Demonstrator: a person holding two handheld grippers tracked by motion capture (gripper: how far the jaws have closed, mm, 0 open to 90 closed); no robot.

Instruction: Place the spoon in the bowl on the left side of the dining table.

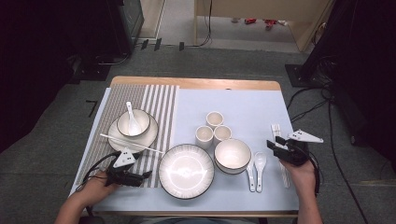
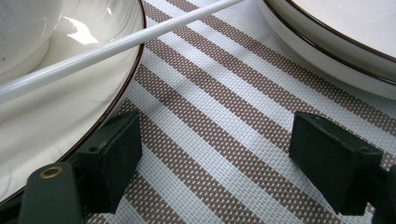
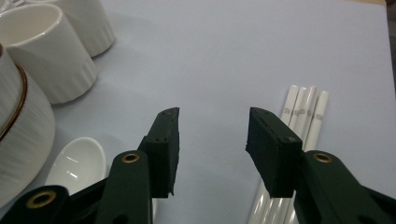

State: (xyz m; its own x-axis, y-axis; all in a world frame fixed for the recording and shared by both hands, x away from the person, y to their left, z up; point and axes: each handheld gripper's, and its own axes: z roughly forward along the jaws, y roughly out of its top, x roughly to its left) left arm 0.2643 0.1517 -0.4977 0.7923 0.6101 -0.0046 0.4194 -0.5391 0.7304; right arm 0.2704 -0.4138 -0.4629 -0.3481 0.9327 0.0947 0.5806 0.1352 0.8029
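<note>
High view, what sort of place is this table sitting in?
Probably a lab or studio rigged for recording, not a dining room: grey carpet, loose cables across the floor, and a small table laid with staged tableware such as a plate.

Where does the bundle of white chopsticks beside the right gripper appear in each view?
High view: white chopsticks at the right, partly under the right gripper.
Left gripper view: not in it.
Right gripper view: lower right, behind the right jaw.
Shared landmark: the white spoons.
</note>
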